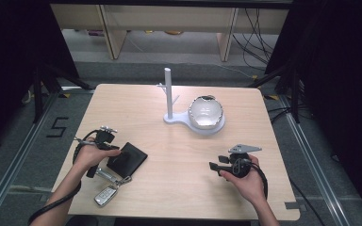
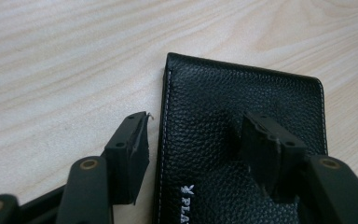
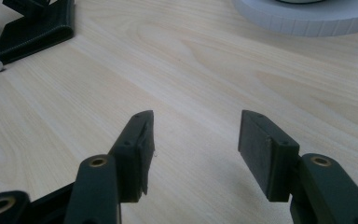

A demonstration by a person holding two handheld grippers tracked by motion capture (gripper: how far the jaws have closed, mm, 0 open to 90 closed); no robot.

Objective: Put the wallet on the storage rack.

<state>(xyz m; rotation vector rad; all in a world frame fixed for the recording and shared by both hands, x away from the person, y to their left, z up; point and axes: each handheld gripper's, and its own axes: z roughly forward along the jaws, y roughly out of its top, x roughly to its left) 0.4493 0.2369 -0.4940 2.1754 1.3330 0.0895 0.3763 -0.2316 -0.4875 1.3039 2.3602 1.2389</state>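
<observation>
A black leather wallet (image 1: 131, 157) lies flat near the table's front left. In the left gripper view the wallet (image 2: 223, 93) shows white stitching along its edge. My left gripper (image 2: 196, 119) stands open astride that edge, one jaw over the bare wood and the other over the leather, with neither pad pressing. From above, the left gripper (image 1: 114, 157) sits at the wallet's left side under the hand. My right gripper (image 1: 215, 164) is at the front right, pointing left. Its jaws (image 3: 196, 114) stand open over bare wood with nothing between them.
A car key (image 1: 106, 194) on a metal ring lies just in front of the wallet. At the table's middle back stands a white holder (image 1: 179, 120) with an upright branched peg (image 1: 168, 92) and a silvery bowl (image 1: 205, 113). The holder's base (image 3: 307, 18) lies far ahead of the right jaws.
</observation>
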